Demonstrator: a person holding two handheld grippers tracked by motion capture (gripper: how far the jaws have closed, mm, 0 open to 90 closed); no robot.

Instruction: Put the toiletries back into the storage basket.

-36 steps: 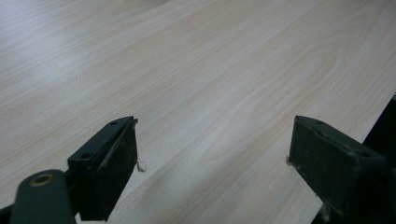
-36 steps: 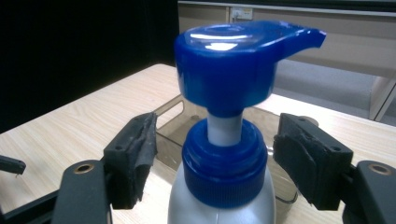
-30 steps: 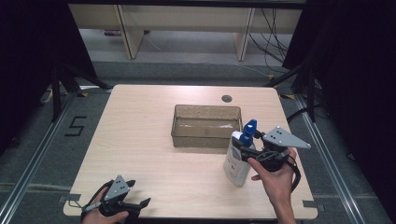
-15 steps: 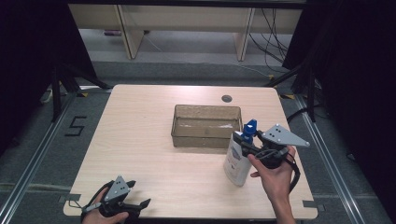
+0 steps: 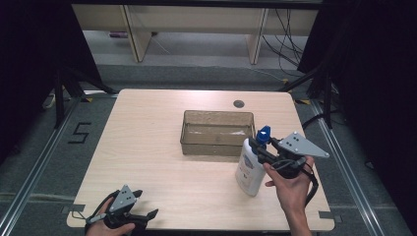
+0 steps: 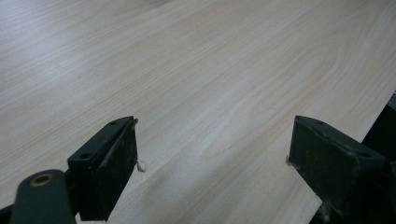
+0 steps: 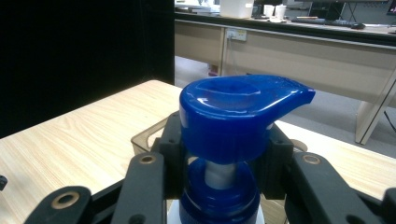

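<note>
Right tool (image 5: 259, 146) clamped on pump bottle (image 5: 250, 166) neck beside empty tray (image 5: 217, 133); left tool (image 5: 142, 207) jaws apart

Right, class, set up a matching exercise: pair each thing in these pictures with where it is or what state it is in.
Things:
1. pump bottle
2. clear tray
3. left gripper
4. right gripper

States:
A. open, at the table's near edge
B. shut under the blue pump head
C. upright, just before the tray
D. mid-table

Pairs: 1-C, 2-D, 3-A, 4-B
</note>
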